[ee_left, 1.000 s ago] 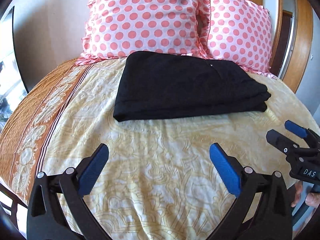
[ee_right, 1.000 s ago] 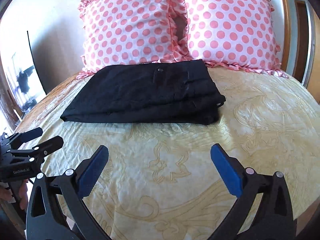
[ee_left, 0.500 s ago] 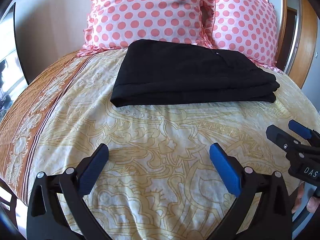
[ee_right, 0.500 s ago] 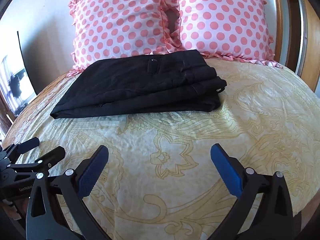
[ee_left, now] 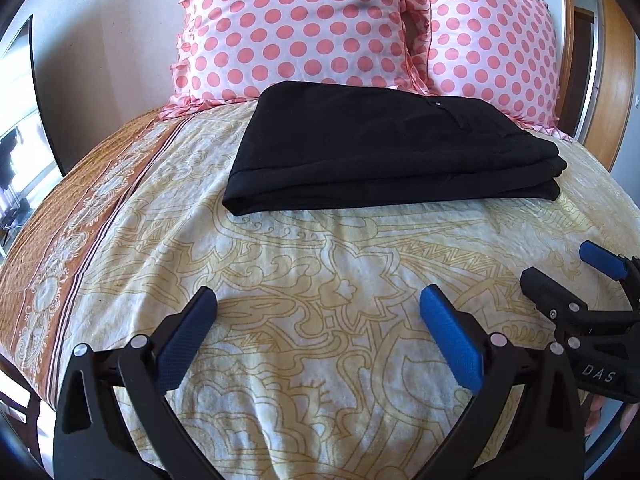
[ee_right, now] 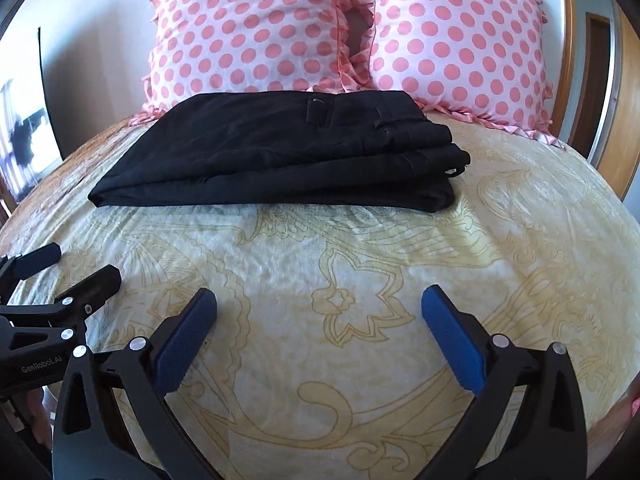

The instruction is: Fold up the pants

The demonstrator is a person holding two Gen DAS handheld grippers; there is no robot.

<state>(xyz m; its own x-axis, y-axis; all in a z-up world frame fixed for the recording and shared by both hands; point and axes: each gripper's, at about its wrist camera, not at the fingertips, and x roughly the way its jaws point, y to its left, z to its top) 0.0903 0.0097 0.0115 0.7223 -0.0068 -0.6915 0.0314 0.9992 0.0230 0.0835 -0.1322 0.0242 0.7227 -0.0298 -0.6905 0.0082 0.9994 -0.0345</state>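
Black pants lie folded in a flat rectangular stack on the bed, just in front of the pillows; they also show in the right wrist view. My left gripper is open and empty, low over the bedspread, well short of the pants. My right gripper is open and empty, the same distance back. Each gripper shows in the other's view: the right one at the right edge, the left one at the left edge.
Two pink polka-dot pillows lean against the wall behind the pants. The yellow patterned bedspread has an orange border on the left. A wooden door frame stands at the right.
Both grippers have dropped lower and drawn slightly back, so the pants and pillows sit higher and flatter in view. The pants have not moved. Both grippers stay open.
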